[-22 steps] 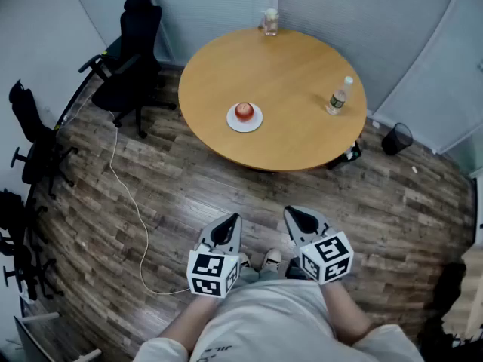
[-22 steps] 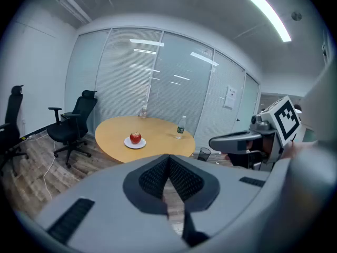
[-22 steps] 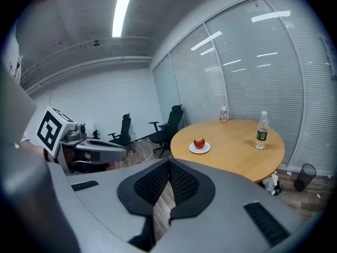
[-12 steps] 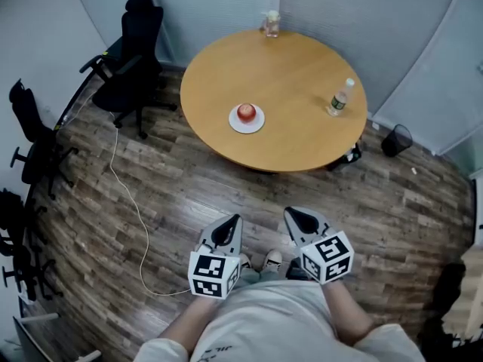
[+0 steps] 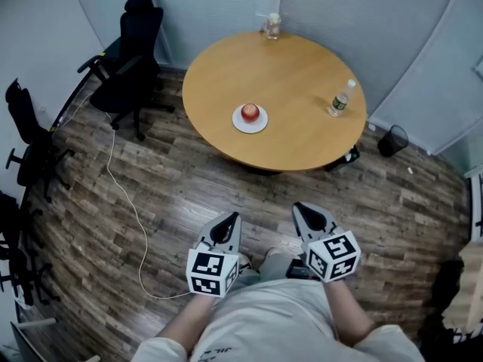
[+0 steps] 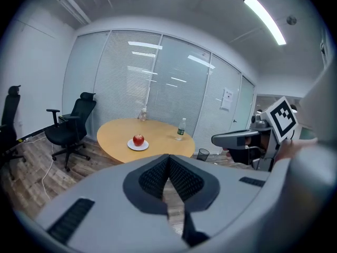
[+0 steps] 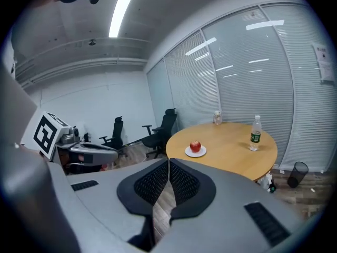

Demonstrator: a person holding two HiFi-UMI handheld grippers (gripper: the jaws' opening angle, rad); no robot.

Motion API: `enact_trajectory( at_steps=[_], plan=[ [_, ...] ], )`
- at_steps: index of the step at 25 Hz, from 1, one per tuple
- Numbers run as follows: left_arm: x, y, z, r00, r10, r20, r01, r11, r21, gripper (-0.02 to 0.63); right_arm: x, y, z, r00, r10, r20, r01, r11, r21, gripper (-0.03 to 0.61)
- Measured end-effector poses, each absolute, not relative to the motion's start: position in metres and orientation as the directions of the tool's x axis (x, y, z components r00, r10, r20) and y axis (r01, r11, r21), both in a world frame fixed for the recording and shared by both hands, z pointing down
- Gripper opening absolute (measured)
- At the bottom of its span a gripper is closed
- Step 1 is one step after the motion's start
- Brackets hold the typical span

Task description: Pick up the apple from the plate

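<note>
- A wood-plank floor point(image 5: 189, 194) is covering the room, with walls of glass and closed blinds point(image 5: 339, 6) running round the far side.
- A round wooden table point(image 5: 294, 66) is standing at the far middle of the floor, well apart from the person.
- The person point(image 5: 272, 323) is standing at the near edge, holding both tools low and out in front, angled down over the floor.
- A black office chair point(image 5: 128, 59) is standing just left of the table; more dark chairs point(image 5: 30, 138) are lining the left wall.
- The left gripper point(image 5: 229, 219) is hanging over the floor with its jaws pressed together and nothing between them, as its own view point(image 6: 169, 165) is showing.
- The right gripper point(image 5: 303, 209) is riding beside it, near but apart; its jaws point(image 7: 168, 170) are likewise meeting along one seam, pinching nothing.
- A dark waste bin point(image 5: 394, 139) is sitting on the floor to the right of the table.
- A pale cable point(image 5: 121, 194) is trailing across the floor on the left.
- A white plate point(image 5: 240, 125) is lying on the near left part of the tabletop.
- A plastic water bottle point(image 5: 340, 98) is standing upright near the table's right edge.
- A clear glass jar point(image 5: 272, 26) is standing at the table's far edge.
- The red apple point(image 5: 250, 112) is resting on the plate, far from both grippers.
</note>
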State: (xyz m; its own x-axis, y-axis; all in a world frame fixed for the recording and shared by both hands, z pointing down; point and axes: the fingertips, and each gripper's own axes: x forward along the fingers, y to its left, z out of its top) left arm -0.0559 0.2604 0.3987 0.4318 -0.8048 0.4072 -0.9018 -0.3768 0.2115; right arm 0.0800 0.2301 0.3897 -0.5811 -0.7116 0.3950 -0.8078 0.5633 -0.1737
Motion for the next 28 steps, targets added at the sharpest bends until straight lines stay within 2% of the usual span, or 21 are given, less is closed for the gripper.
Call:
enact_trajectory(
  at_steps=[10,28],
  plan=[
    [-0.062,0.225,0.414,0.436,-0.796,0.421,-0.899,-0.364,0.243,0.002,0.075,0.195,0.413,-0.587,-0.697,0.411,-0.806,0.551,-0.217,0.031],
    [-0.080,-0.007,0.403,0.328,-0.848,0.417,-0.941,-0.256,0.221,0.002,0.054,-0.047,0.399,-0.669,-0.633,0.391,-0.734,0.645,-0.211,0.031]
  ],
)
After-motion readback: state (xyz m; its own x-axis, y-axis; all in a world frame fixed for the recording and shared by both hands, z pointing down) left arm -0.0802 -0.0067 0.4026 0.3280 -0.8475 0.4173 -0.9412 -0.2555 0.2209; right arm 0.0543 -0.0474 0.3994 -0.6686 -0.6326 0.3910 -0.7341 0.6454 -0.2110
